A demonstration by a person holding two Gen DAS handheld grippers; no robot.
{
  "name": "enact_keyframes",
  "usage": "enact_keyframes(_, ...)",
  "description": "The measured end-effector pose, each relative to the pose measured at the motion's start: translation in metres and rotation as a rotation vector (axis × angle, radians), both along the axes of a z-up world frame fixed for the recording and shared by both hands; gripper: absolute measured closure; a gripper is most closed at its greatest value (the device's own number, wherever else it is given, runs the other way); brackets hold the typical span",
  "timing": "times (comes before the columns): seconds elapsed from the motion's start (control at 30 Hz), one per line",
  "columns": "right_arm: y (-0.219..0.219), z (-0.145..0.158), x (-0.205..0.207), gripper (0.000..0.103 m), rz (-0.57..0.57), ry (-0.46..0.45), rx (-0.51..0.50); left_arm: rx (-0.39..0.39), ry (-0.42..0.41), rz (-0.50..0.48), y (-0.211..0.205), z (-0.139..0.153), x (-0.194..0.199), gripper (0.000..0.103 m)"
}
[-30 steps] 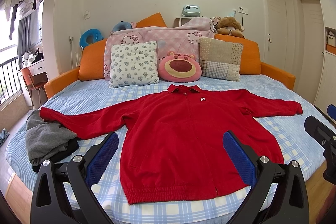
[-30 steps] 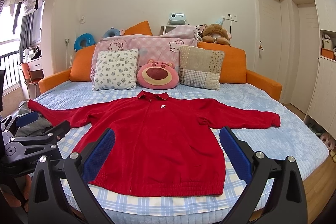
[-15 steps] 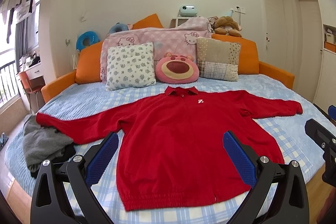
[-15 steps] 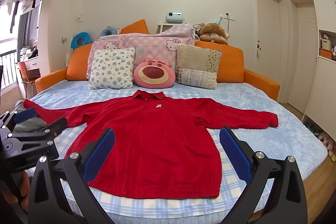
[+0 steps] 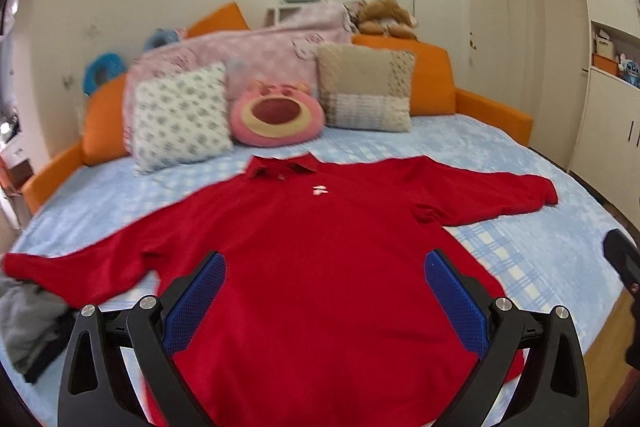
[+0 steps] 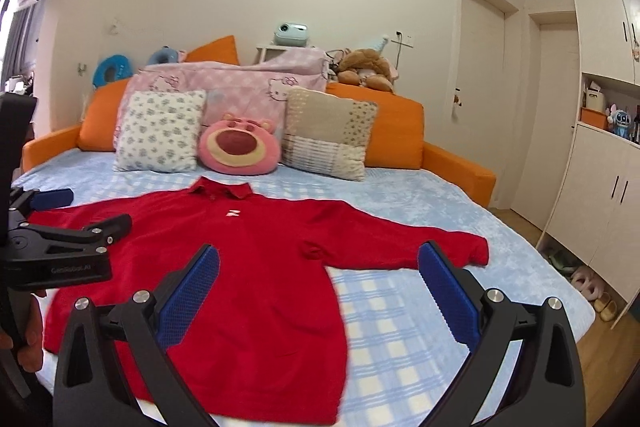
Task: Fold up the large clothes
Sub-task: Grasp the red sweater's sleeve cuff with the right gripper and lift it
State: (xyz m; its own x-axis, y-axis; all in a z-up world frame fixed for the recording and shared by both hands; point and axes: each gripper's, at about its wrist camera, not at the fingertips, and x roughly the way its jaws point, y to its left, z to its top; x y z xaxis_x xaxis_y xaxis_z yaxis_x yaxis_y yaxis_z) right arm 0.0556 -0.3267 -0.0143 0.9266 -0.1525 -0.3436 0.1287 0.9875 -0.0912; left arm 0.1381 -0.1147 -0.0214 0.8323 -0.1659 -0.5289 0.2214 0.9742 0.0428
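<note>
on the bed: bed (image 6: 420,203) with a blue checked cover, cushions along its orange backrest
red jacket (image 5: 320,267): lies flat, front up, both sleeves spread, collar toward the cushions
grey clothes (image 5: 28,323): heaped beside the left cuff
left gripper (image 5: 322,303): spread wide, empty, above the jacket's body
right gripper (image 6: 316,293): spread wide, empty, above the hem's right side

Soft, even daylight fills both views; the left wrist view is motion-blurred throughout. Fisheye bending curves the edges; corners go black.
</note>
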Motion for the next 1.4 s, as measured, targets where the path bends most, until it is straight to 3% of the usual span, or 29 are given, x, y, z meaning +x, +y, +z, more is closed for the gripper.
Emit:
enact_keyframes(0.27,-0.093,-0.016,0.069,0.005,0.030,0.093,0.130,-0.080,0.190,-0.074,-0.075,-0.054,0.116,0.002)
enact_keyframes(0.43,-0.166,-0.028,0.119,0.005,0.025,0.174,0.286,-0.043,0.291,-0.082,-0.124,-0.091,0.179,0.002)
enact_keyframes(0.53,-0.217,-0.040,0.151,0.005,-0.005,0.231,0.375,-0.096,0.359,-0.124,-0.147,-0.109,0.213,0.002)
enact_keyframes(0.7,-0.312,-0.067,0.203,0.005,-0.111,0.328,0.524,-0.148,0.468,-0.093,-0.178,-0.137,0.267,0.002)
enact_keyframes(1.0,-0.439,-0.121,0.273,0.005,-0.307,0.493,0.610,-0.093,0.480,-0.065,-0.211,-0.166,0.309,0.002)
enact_keyframes(1.1,-0.468,-0.138,0.287,0.013,-0.363,0.537,0.649,-0.099,0.485,-0.060,-0.212,-0.171,0.314,0.002)
enact_keyframes(1.17,-0.485,-0.150,0.294,0.021,-0.401,0.560,0.681,-0.140,0.494,-0.062,-0.209,-0.177,0.315,0.009)
enact_keyframes(1.2,-0.489,-0.154,0.296,0.027,-0.409,0.566,0.700,-0.154,0.497,-0.053,-0.207,-0.181,0.315,0.027)
enact_keyframes(1.23,-0.494,-0.162,0.298,0.032,-0.421,0.575,0.730,-0.154,0.502,-0.041,-0.206,-0.184,0.315,0.038)
enact_keyframes(1.33,-0.498,-0.180,0.304,0.032,-0.444,0.624,0.742,-0.195,0.440,-0.023,-0.198,-0.176,0.306,0.039)
enact_keyframes(1.37,-0.497,-0.185,0.305,0.034,-0.444,0.637,0.744,-0.182,0.383,0.009,-0.194,-0.167,0.302,0.039)
enact_keyframes(1.4,-0.496,-0.190,0.308,0.042,-0.440,0.650,0.750,-0.167,0.334,0.035,-0.192,-0.159,0.300,0.039)
